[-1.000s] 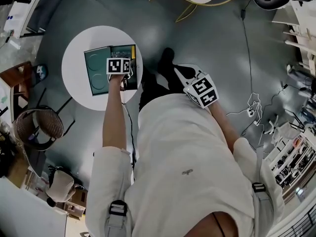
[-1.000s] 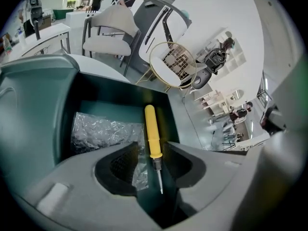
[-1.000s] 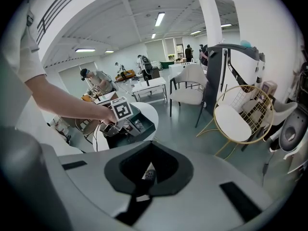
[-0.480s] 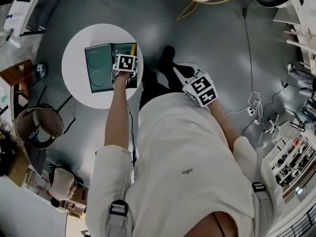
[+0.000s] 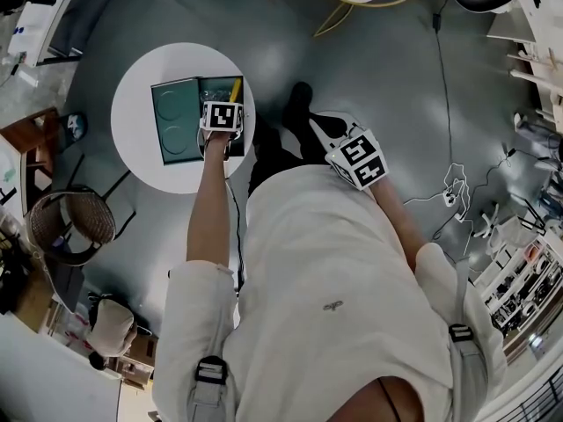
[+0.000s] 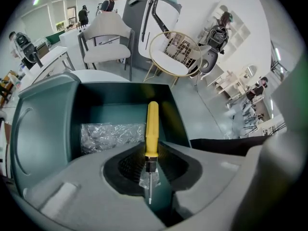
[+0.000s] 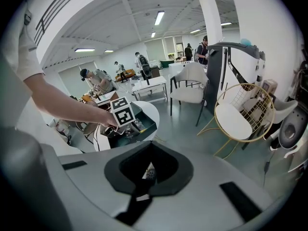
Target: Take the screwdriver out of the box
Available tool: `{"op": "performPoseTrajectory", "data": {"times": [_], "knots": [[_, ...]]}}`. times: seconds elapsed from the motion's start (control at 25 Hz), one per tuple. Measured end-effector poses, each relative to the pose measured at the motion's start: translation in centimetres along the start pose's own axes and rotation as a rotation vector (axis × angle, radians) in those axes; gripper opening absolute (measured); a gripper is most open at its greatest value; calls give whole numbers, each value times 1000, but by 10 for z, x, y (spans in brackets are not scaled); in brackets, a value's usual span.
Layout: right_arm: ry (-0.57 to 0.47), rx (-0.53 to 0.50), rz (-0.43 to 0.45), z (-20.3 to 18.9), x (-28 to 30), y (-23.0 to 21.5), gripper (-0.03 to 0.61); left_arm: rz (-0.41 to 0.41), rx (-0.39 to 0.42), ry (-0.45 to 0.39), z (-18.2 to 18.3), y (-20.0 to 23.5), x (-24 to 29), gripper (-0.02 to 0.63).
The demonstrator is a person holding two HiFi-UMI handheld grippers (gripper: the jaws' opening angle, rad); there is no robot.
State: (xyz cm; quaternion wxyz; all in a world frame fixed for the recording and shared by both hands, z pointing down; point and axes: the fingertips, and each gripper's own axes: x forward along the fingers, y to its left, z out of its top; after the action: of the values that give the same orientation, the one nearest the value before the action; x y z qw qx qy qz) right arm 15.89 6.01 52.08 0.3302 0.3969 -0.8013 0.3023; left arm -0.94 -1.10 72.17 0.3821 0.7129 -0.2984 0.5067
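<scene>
**Screwdriver pinched inside the box**

Head view: the teal box (image 5: 176,117) lies open on the round white table (image 5: 136,161), with the yellow screwdriver (image 5: 235,87) in its right half. Left gripper view: my left claw (image 6: 150,153), its jaws just closing, pinches the screwdriver near its collar. Right gripper view: my right claw (image 7: 148,166) looks pressed together and empty.

— What stands beyond the left gripper (image 6: 150,191)?
— A gold wire chair (image 6: 175,52), with a white chair (image 6: 107,37) left of it, both on grey floor (image 6: 211,112).
— And beneath it?
— A round white table (image 5: 132,148). Strip lights (image 7: 159,18) run overhead.
</scene>
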Motion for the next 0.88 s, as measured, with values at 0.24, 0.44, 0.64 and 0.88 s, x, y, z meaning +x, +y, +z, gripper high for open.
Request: {"op": "performPoseTrajectory", "data": {"times": [0.24, 0.44, 0.64, 0.88], "knots": [[-8, -7, 9, 1, 5, 2, 9, -48, -54, -63, 2, -8, -14, 86], [-21, -21, 22, 6, 10, 4, 9, -120, -171, -135, 0, -13, -27, 86], [-34, -48, 40, 17, 16, 8, 9, -169, -257, -188, -8, -16, -41, 85], [-44, -83, 63, 32, 22, 16, 9, -192, -336, -269, -19, -13, -64, 84]]}}
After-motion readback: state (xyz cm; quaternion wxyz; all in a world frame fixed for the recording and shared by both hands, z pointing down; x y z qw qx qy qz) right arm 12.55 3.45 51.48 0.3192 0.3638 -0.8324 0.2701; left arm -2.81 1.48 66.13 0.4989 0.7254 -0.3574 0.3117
